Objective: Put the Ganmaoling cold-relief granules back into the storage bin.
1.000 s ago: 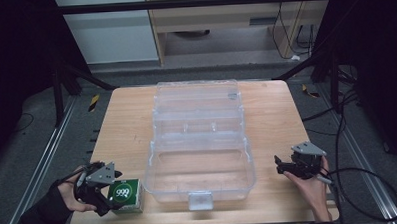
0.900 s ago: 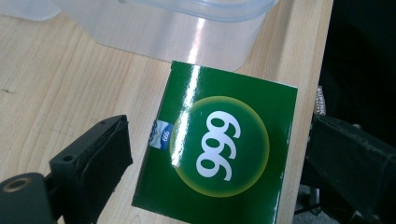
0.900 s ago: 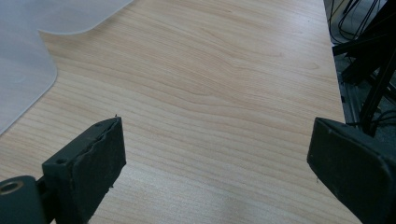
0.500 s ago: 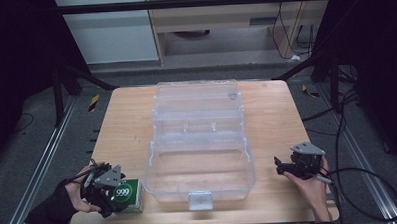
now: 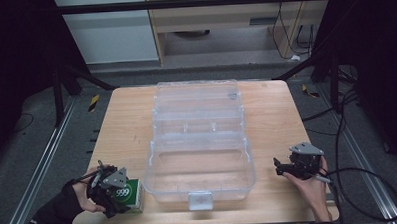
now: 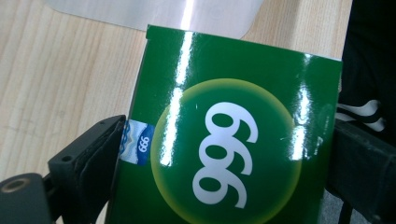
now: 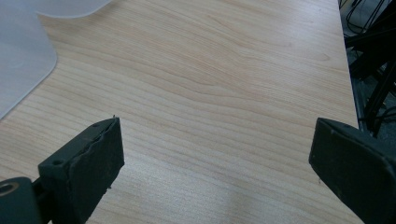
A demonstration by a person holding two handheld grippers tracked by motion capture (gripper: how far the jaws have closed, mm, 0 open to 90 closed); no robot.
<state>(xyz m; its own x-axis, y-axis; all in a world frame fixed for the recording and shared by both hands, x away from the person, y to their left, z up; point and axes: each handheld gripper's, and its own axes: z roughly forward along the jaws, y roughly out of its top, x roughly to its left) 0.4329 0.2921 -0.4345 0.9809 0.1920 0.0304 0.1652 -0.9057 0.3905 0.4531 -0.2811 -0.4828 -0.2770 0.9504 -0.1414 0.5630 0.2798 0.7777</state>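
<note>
Green box [image 5: 130, 194] marked "999" sits at the near-left corner of the worktop [image 5: 127, 124], just left of the clear plastic case [image 5: 200, 144]. Left tongs [image 5: 110, 187] are down on it. In the left gripper view the box [image 6: 233, 140] lies between the two black jaws, left jaw against its edge at a small blue label [image 6: 138, 146], right jaw up against the opposite side, so clenched on the box.

Case lies open mid-worktop w/ lid folded back toward the far edge; its near-left corner is right next to the box, and a white latch [image 5: 200, 200] sits on the near wall. Case looks empty, but clear walls & glare make the inner dividers hard to read.

Right tongs [image 5: 293, 168] rest near the right edge, well apart from the case. Right gripper view: jaws spread wide over bare wood, released, w/ a corner of the case [image 7: 21, 60] at upper left.

Glare streaks cross the box top. Box bottom is cut off by the frame edge. Left hand partly hidden under the gripper.
</note>
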